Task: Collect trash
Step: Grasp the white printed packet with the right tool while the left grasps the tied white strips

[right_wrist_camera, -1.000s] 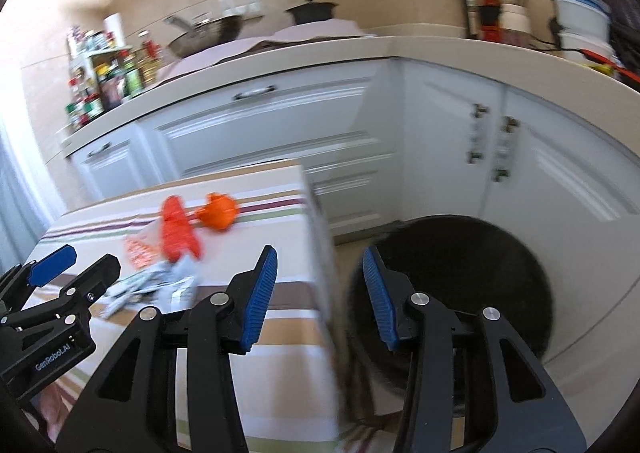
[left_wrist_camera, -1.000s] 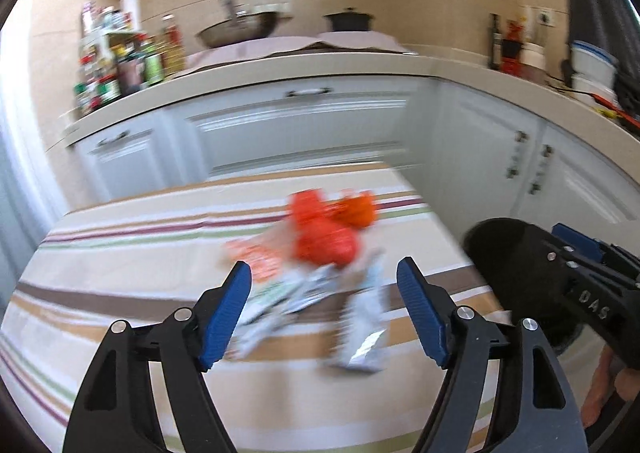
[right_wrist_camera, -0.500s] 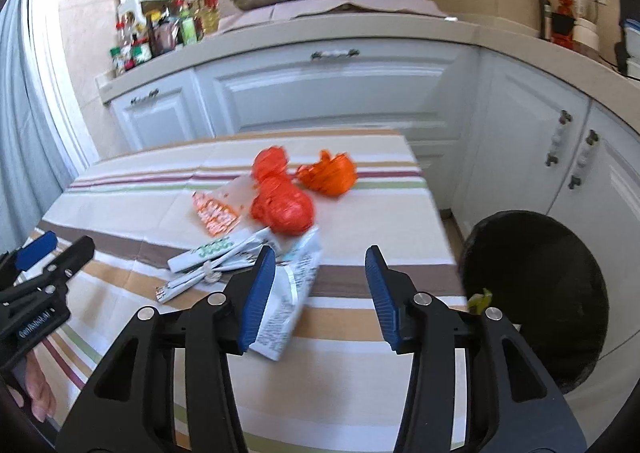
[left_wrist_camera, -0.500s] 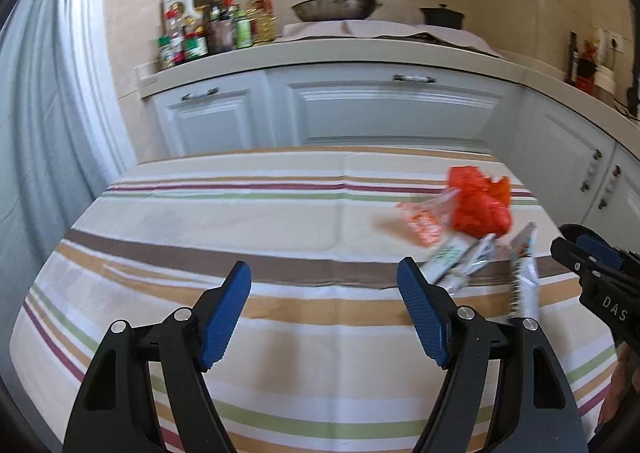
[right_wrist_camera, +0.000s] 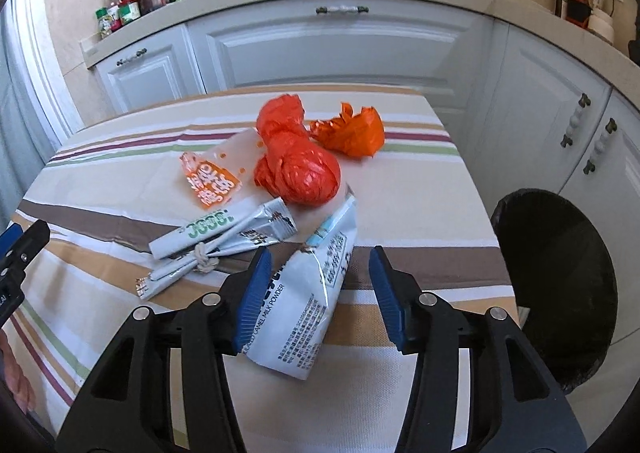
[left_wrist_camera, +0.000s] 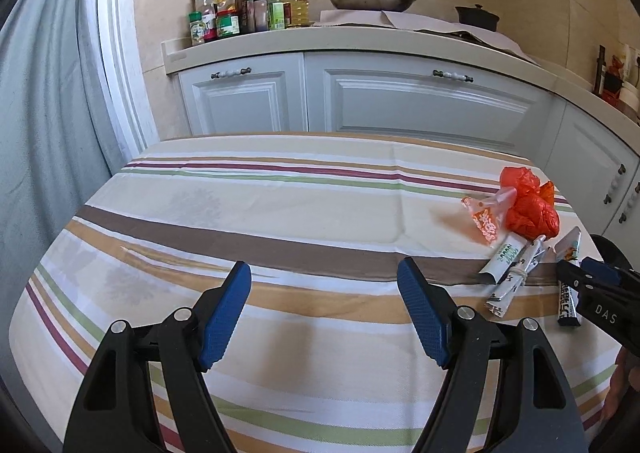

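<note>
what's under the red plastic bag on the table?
The red plastic bag lies on a clear wrapper with orange print, and its near edge overlaps the milk powder pouch. Anything directly beneath the bag is hidden.

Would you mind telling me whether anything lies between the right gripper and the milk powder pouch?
Nothing visible does: the right gripper is open straight over the milk powder pouch, pads apart from it.

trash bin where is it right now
In the right wrist view the black trash bin stands on the floor off the table's right edge, below the white cabinets, right of the right gripper.
</note>
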A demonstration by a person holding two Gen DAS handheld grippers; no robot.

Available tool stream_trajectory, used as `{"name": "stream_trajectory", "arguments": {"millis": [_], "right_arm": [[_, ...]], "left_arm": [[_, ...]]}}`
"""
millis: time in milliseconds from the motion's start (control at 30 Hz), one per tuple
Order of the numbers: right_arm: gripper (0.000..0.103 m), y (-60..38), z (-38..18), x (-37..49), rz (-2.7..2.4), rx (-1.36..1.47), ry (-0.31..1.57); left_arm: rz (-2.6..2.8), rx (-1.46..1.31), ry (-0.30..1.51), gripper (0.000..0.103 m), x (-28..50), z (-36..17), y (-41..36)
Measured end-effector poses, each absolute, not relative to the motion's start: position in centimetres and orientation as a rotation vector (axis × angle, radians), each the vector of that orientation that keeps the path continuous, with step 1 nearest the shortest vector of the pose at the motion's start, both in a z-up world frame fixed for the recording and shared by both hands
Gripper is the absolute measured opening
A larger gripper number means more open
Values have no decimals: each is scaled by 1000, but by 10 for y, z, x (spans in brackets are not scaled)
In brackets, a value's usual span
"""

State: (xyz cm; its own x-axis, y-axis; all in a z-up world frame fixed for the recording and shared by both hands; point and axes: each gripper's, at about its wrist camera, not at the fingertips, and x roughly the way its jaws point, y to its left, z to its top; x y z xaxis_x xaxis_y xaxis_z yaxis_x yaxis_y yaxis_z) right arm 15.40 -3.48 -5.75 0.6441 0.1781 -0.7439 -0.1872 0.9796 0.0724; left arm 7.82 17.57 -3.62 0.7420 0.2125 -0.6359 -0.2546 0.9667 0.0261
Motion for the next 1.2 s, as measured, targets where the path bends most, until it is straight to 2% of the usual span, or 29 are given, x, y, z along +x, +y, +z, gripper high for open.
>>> {"name": "stream_trajectory", "arguments": {"millis": [100, 167, 200, 333, 967, 1067, 1200], "right_arm": [[49, -34, -61, 157, 212, -19, 872], [43, -35, -63, 158, 221, -11, 886], [34, -35, -64, 158, 225, -8, 893], [31, -39, -64, 156, 243, 1, 895], [29, -140, -46, 140, 99, 88, 794], [29, -158, -48, 138, 79, 114, 789], [29, -174, -50, 137, 68, 142, 786]], "left_arm": [[239, -65, 691, 73, 80, -37, 172], [224, -65, 693, 73, 81, -37, 169], [215, -61, 694, 73, 81, -38, 166], [187, -52, 702, 73, 84, -39, 154], [28, 49, 757, 73, 103, -49, 78], [5, 66, 776, 67, 109, -53, 68], [-14, 89, 828, 52, 119, -62, 58]]}}
